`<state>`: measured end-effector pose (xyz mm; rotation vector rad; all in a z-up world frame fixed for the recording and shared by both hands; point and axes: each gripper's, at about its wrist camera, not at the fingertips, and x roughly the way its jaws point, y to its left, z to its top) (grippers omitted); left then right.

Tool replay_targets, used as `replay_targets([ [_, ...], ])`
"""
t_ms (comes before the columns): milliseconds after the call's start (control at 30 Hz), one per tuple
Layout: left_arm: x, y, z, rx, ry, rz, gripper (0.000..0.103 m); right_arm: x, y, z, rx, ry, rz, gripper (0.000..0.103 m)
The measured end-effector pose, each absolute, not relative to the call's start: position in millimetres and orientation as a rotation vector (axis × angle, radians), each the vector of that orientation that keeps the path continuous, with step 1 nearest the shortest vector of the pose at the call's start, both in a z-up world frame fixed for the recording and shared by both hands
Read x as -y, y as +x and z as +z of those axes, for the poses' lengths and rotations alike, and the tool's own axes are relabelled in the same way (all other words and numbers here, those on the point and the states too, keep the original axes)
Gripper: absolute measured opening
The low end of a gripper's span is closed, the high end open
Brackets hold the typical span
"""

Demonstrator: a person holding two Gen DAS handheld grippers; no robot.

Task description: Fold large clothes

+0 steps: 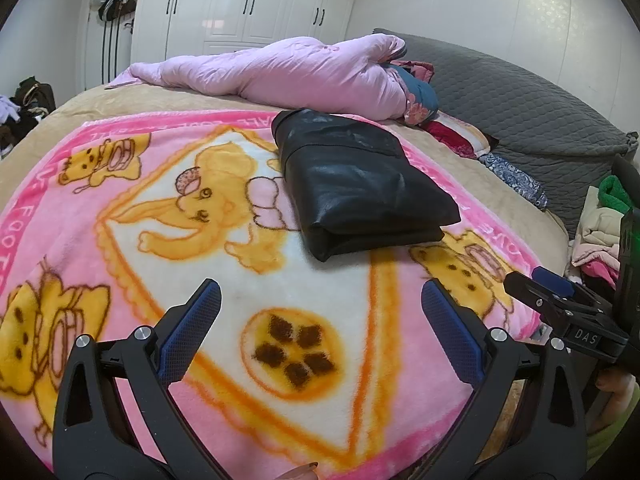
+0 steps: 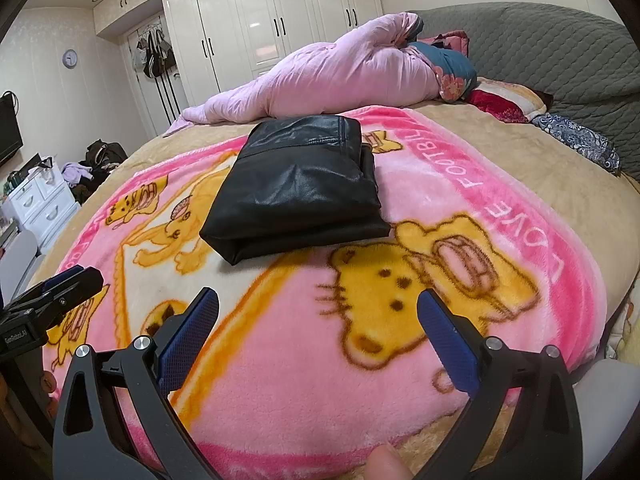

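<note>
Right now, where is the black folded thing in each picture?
Left wrist view: the black garment lies right of centre on the pink blanket, beyond the open left gripper.
Right wrist view: the black garment lies just left of centre on the blanket, beyond the open right gripper.
Shared landmark: the pink quilt lies behind it in both.

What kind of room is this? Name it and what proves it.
Most likely a home bedroom. A bed fills the view, with a cartoon blanket spread on it and a folded black garment on top. White wardrobes line the far wall, and a pink quilt lies rolled beside the pillows.
</note>
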<state>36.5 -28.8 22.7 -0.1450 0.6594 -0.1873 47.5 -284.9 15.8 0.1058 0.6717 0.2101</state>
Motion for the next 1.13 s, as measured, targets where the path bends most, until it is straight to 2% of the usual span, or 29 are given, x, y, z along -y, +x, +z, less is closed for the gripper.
replay_targets([
  [667, 26, 37, 20, -0.677, -0.144, -0.173, 0.094, 284, 48, 11, -0.689, 0.111, 0.203, 0.099],
  [833, 19, 39, 11, -0.695, -0.145, -0.137, 0.094, 317, 42, 7, -0.677, 0.222, 0.094, 0.099],
  [967, -32, 55, -7, -0.783, -0.224, -0.063, 0.094, 406, 23, -12, -0.669, 0.312, -0.205, 0.099],
  [1133, -176, 83, -33, -0.859, -0.206, 0.283, 0.094, 553, -24, -71, -0.783, 0.379, -0.702, 0.099],
])
